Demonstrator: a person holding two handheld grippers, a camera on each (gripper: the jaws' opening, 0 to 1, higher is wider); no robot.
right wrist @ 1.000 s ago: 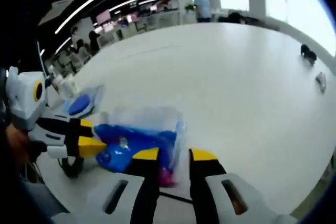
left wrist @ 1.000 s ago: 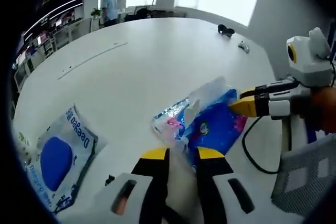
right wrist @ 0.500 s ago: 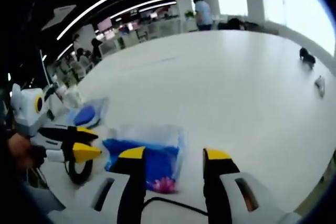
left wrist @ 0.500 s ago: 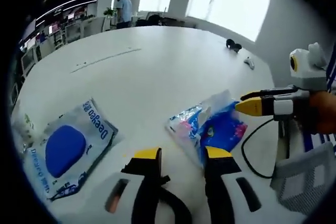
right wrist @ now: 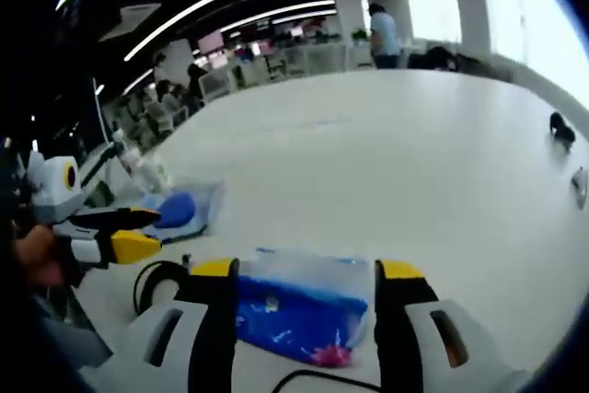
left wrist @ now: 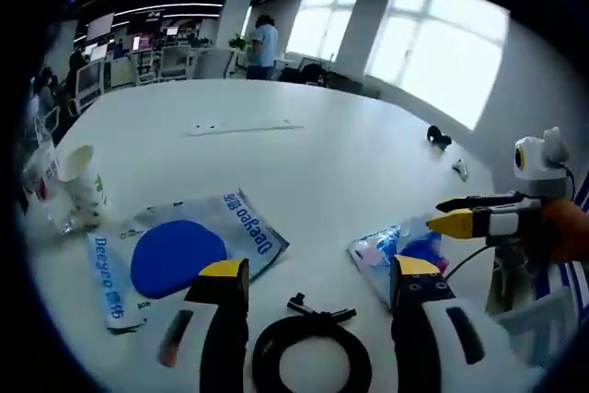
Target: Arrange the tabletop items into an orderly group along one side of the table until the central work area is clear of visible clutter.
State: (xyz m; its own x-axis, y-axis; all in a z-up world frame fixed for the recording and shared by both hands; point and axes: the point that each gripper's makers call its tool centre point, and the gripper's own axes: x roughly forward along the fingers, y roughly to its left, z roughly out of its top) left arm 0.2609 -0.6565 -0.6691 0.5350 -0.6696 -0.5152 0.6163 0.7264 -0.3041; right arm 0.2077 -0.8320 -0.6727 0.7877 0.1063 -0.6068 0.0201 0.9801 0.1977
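A clear packet with blue and pink contents (right wrist: 294,308) lies flat on the white table (right wrist: 414,163), just ahead of my right gripper (right wrist: 308,270), whose jaws stand wide open and hold nothing. In the left gripper view the same packet (left wrist: 398,253) lies right of centre, with the right gripper (left wrist: 457,213) hovering beside it. My left gripper (left wrist: 320,269) is open and holds nothing, above a coiled black cable (left wrist: 311,364). A clear bag holding a blue pad (left wrist: 179,253) lies to its left. The left gripper (right wrist: 124,233) enters the right gripper view from the left.
A crumpled paper cup (left wrist: 75,186) stands at the table's left edge. A small black object (left wrist: 439,138) and a small grey one (left wrist: 457,168) lie far off by the right edge. A person stands beyond the table. The cable coil (right wrist: 158,284) lies near the front edge.
Both grippers have opened wider and pulled back from the blue packet, which now lies free on the table. The cable and paper cup have come into view.
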